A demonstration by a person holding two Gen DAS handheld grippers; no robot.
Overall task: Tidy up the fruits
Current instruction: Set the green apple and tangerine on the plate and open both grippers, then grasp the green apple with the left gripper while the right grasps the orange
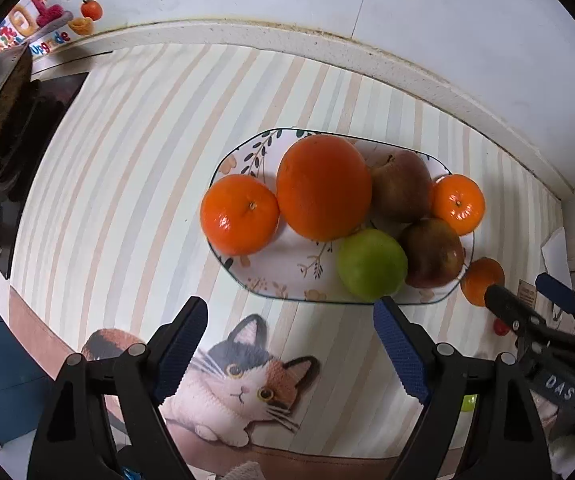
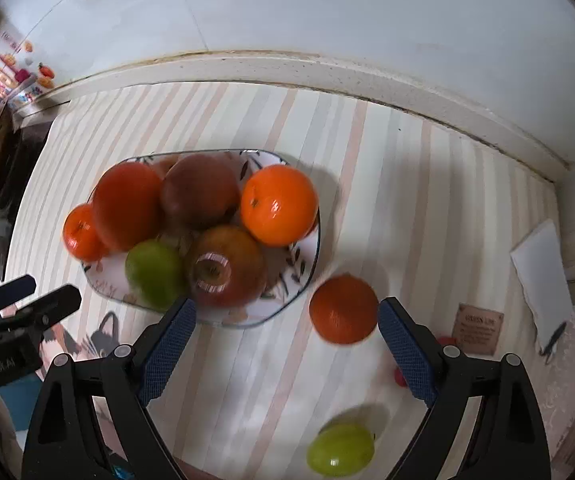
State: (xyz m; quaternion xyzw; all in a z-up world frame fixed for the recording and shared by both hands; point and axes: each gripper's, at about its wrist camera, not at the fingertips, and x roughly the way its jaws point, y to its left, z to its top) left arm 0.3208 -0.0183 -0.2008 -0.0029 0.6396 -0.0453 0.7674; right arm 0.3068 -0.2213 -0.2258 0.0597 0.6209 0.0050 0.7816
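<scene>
A floral plate (image 1: 283, 276) (image 2: 287, 280) on the striped mat holds a big orange (image 1: 323, 186), two tangerines (image 1: 239, 214) (image 1: 458, 204), two red-brown apples (image 1: 401, 186) (image 1: 433, 252) and a green apple (image 1: 371, 266) (image 2: 153, 272). Off the plate, a loose tangerine (image 2: 343, 308) (image 1: 479, 276) lies on the mat to its right, with a green fruit (image 2: 339, 454) nearer. My left gripper (image 1: 291, 348) is open and empty, short of the plate's near rim. My right gripper (image 2: 287, 348) is open and empty, its right finger beside the loose tangerine.
A black stove (image 1: 15, 152) with a pan lies at the left. A white wall ledge (image 1: 327, 44) runs behind the mat. Small red fruit (image 2: 399, 376), a brown tag (image 2: 477, 328) and white paper (image 2: 543, 280) lie at the right. A cat picture (image 1: 243, 388) marks the mat's front.
</scene>
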